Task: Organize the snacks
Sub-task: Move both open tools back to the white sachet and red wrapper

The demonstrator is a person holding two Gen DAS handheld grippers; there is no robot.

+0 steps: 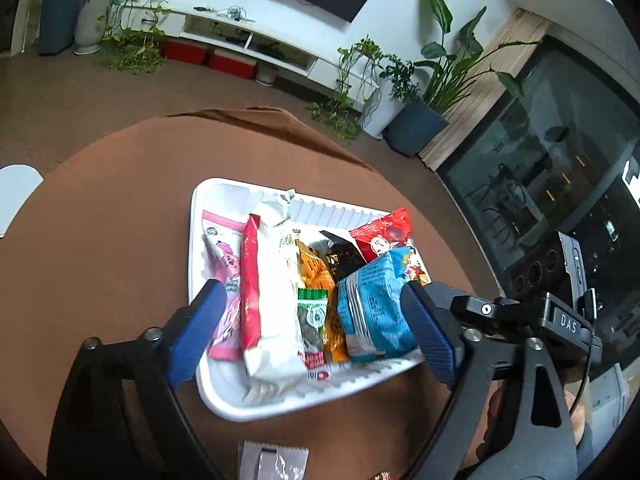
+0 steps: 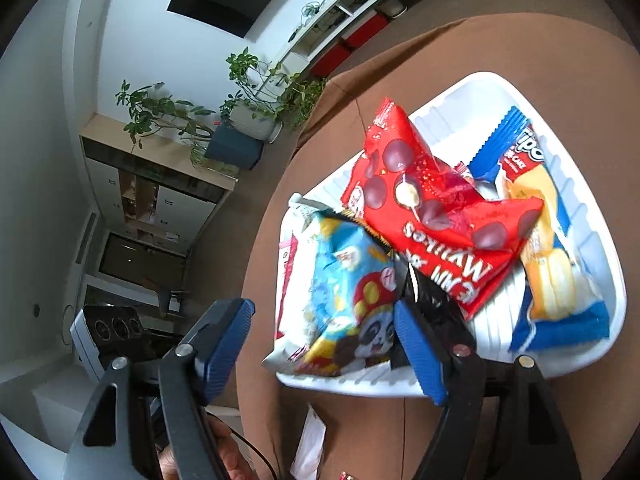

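- White ribbed plastic tray (image 1: 200, 216) sits on the brown round table (image 1: 100, 208); all the snacks lie inside it.
- Your left gripper (image 1: 316, 332) stands released, its blue pads spread wide over the tray's near end and pressing on nothing.
- Between those pads lie a pink packet (image 1: 224, 264), a long white packet (image 1: 276, 288) with a red strip, a small green packet (image 1: 312, 316), an orange packet (image 1: 316, 272) and a crinkled light-blue packet (image 1: 372, 304).
- Your right gripper (image 2: 324, 344) is likewise released; the panda-print blue packet (image 2: 348, 288) lies between its pads, ungripped.
- Red chocolate-ball bag (image 2: 432, 208) rests tilted on top of the pile; a blue-and-yellow cake packet (image 2: 552, 264) lies beside it.
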